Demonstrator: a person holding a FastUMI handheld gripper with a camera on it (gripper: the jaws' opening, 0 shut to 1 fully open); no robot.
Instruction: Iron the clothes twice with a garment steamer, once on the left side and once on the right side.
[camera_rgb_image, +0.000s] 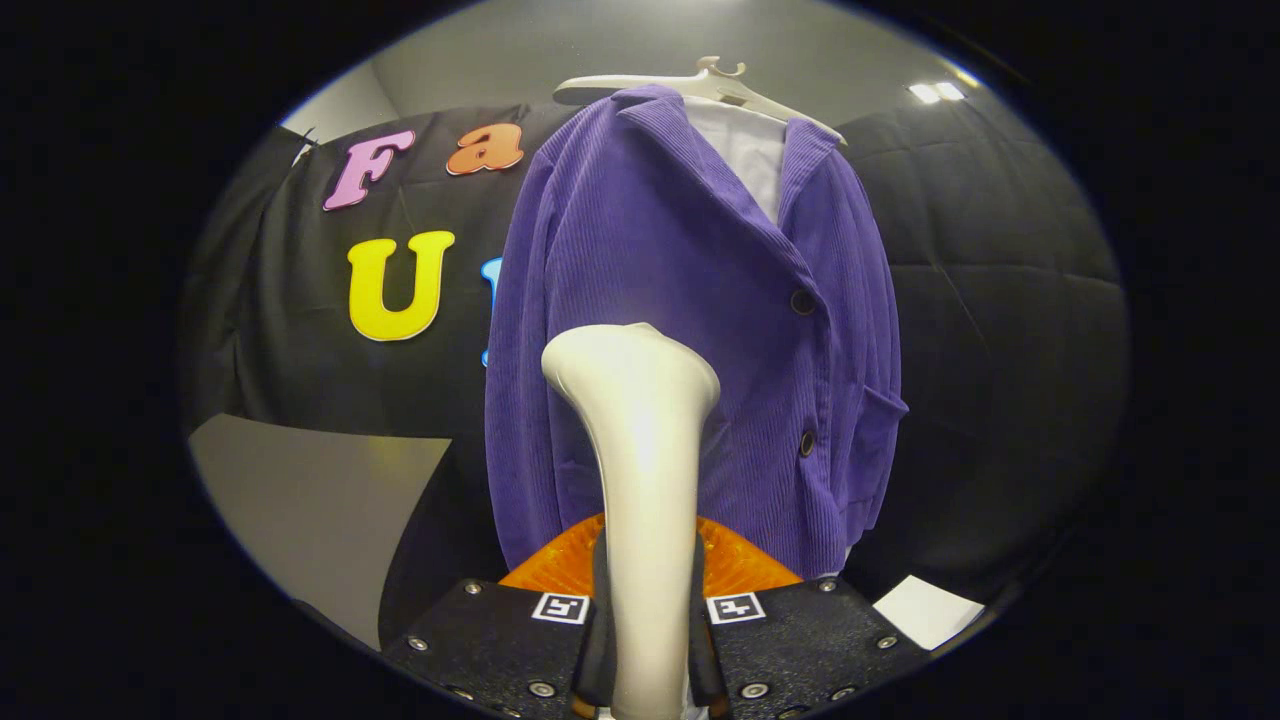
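Observation:
A purple corduroy jacket (690, 280) hangs on a white hanger (700, 85) over a white shirt (745, 150), straight ahead of me. My gripper (648, 610) is shut on the cream handle of a garment steamer (640, 440), which rises upright between the fingers. The steamer's wide head sits in front of the jacket's left front panel, about at mid height. Whether the head touches the cloth I cannot tell. Two dark buttons (802, 301) run down the jacket's front, right of the steamer head.
Black padded cloth (1000, 330) forms the wall behind the jacket. A grey panel (310, 500) lies low to the left. An orange ribbed part (740, 565) shows just above the fingers. A white sheet (925, 610) lies low on the right.

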